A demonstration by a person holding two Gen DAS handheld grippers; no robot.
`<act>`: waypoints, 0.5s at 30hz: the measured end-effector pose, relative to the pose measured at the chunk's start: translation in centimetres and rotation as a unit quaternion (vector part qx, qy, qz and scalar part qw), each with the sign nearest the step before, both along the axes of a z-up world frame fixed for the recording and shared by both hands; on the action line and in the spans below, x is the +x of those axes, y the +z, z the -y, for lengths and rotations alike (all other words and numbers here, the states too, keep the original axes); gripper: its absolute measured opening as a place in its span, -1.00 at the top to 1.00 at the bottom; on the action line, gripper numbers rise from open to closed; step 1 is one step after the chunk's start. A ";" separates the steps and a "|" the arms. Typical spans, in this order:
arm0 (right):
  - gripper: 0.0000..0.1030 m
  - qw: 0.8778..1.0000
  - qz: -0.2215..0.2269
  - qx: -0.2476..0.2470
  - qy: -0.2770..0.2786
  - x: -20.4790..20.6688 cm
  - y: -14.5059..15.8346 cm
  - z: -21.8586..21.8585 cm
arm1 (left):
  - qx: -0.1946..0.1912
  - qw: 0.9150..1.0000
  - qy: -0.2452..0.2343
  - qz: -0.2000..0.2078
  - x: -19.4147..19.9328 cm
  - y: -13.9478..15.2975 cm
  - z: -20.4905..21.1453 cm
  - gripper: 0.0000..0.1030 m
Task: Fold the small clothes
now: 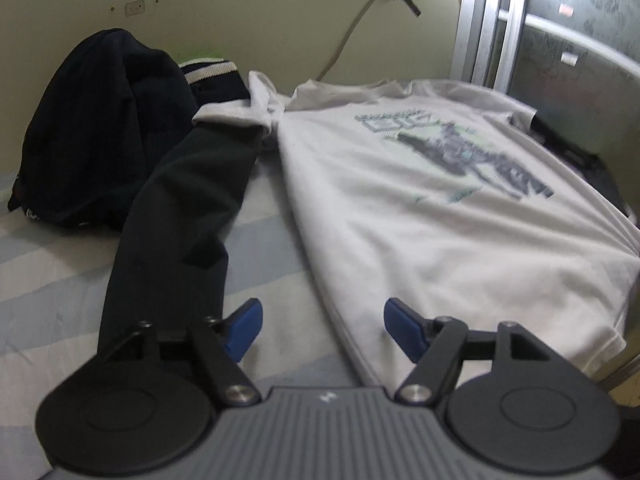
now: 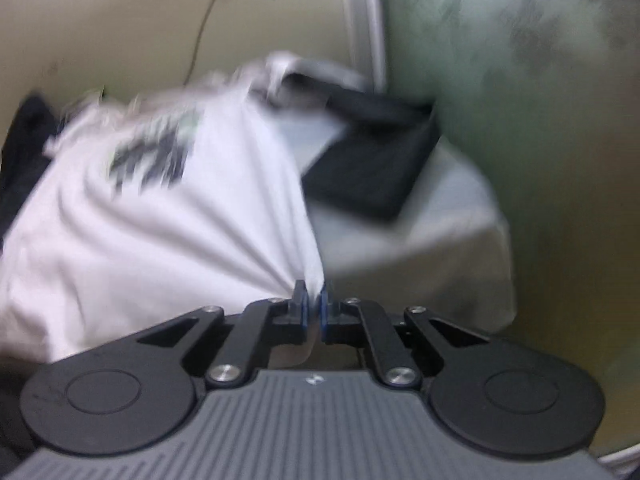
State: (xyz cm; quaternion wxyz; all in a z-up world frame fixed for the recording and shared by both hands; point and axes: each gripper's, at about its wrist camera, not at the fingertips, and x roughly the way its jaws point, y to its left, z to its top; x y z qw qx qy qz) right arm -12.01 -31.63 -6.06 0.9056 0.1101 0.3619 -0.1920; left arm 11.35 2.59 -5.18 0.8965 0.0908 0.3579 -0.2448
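Observation:
A white T-shirt (image 1: 420, 208) with a grey-green print lies spread on the striped bed, its hem nearest me. My left gripper (image 1: 322, 330) hovers open over the shirt's lower left hem edge, one blue pad above the bedsheet and the other above the white cloth, with nothing pinched. In the blurred right wrist view, the same T-shirt (image 2: 152, 216) fans into tight folds toward my right gripper (image 2: 313, 300), which is shut on the shirt's lower right corner.
Dark trousers (image 1: 176, 208) stretch along the bed left of the shirt, with a dark heap of clothes (image 1: 100, 132) behind them. A folded black garment (image 2: 372, 160) lies at the bed's far right corner by the frosted sliding door (image 1: 568, 40). The bed edge (image 2: 472, 280) drops off right.

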 end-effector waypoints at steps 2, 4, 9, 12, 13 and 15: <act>0.71 0.999 -0.035 -0.038 0.010 0.9 -0.8 -1.0 | 0.009 1.000 0.001 -0.001 0.0 -0.1 -0.1 -0.36; 0.66 0.997 -0.023 -0.074 0.007 0.9 0.2 -1.3 | 0.010 1.000 0.007 0.007 -0.2 0.3 -0.7 -0.37; 0.45 0.994 0.071 -0.079 0.021 2.1 4.4 -1.4 | -0.016 0.997 0.066 0.048 -0.3 2.9 -4.4 -0.46; 0.45 0.989 0.096 -0.061 0.091 6.0 5.4 -3.7 | -0.037 0.990 0.115 0.077 -0.7 4.5 -7.4 -0.52; 0.45 0.986 0.099 -0.056 0.122 7.4 5.5 -4.9 | -0.041 0.986 0.133 0.087 -1.0 4.9 -8.4 -0.55; 0.45 0.975 0.102 -0.060 0.191 10.7 5.7 -8.2 | -0.044 0.979 0.168 0.105 -1.6 5.6 -10.3 -0.56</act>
